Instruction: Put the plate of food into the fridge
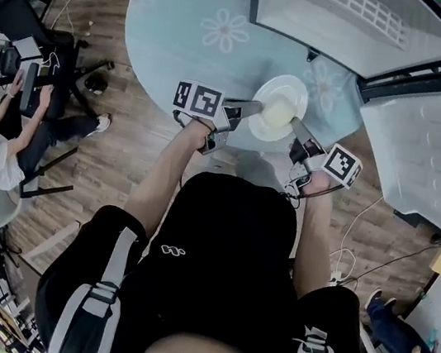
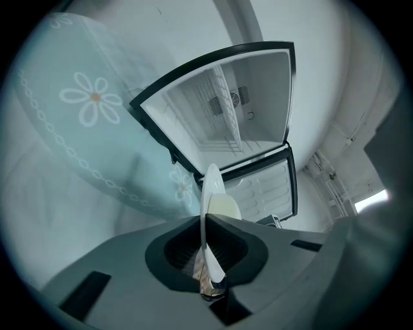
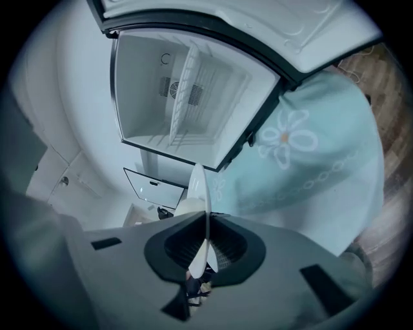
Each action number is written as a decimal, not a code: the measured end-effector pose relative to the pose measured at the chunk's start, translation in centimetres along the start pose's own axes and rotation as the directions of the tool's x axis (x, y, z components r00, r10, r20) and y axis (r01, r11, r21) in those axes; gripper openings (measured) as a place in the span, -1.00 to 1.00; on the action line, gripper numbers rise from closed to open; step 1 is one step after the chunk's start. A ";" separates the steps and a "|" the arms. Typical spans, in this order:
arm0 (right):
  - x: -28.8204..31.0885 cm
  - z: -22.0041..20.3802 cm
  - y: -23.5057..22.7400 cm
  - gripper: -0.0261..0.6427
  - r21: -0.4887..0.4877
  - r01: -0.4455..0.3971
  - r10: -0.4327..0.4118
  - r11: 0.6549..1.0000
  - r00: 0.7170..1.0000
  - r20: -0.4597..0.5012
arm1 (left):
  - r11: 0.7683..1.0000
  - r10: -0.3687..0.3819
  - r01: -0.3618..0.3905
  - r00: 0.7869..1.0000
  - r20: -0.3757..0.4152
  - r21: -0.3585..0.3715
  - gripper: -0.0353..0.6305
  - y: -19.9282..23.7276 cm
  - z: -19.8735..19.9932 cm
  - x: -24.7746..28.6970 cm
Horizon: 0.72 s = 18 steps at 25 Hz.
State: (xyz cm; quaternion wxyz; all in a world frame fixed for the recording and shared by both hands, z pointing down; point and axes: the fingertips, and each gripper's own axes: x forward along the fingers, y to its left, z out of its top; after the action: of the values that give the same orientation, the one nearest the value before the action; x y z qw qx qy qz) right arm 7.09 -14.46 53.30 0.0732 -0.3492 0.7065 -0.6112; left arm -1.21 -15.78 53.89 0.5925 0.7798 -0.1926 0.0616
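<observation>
- Matte grey left tongs [image 2: 208,222] and right tongs [image 3: 205,222] each clamp the thin rim of a round white plate [image 1: 298,92].
- Pale, smooth food [image 1: 271,113] lies on it.
- It hangs over the flower-printed tabletop [image 1: 187,23], near the open fridge [image 2: 251,109].

No word, number or brand name can be read anywhere. The left tool [image 1: 251,111] and the right tool [image 1: 297,127] bear only black-and-white square markers [image 1: 198,98]. The small white logo [image 1: 173,250] on the black shirt [image 1: 233,224] is illegible.
</observation>
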 end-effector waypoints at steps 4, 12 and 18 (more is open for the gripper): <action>1.7 3.2 -2.4 -0.86 0.029 -0.029 0.030 0.999 0.999 -0.036 | 0.999 0.052 -0.051 0.998 0.048 -0.020 -0.85 1.8 2.5 2.7; 5.9 9.7 -1.5 -0.86 0.007 -0.047 0.047 0.999 0.998 -0.038 | 0.994 0.094 -0.084 0.985 0.145 -0.074 -0.84 2.4 9.9 3.3; 7.9 12.0 -1.7 -0.86 -0.030 -0.028 0.029 0.999 0.999 0.020 | 0.990 0.119 -0.103 0.976 0.184 -0.093 -0.86 3.6 12.3 3.8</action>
State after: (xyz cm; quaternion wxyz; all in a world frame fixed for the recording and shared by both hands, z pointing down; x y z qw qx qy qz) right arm 8.24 -28.85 54.56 0.0838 -0.3464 0.7195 -0.5960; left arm -0.65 -29.11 54.76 0.5991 0.7448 -0.2936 0.0123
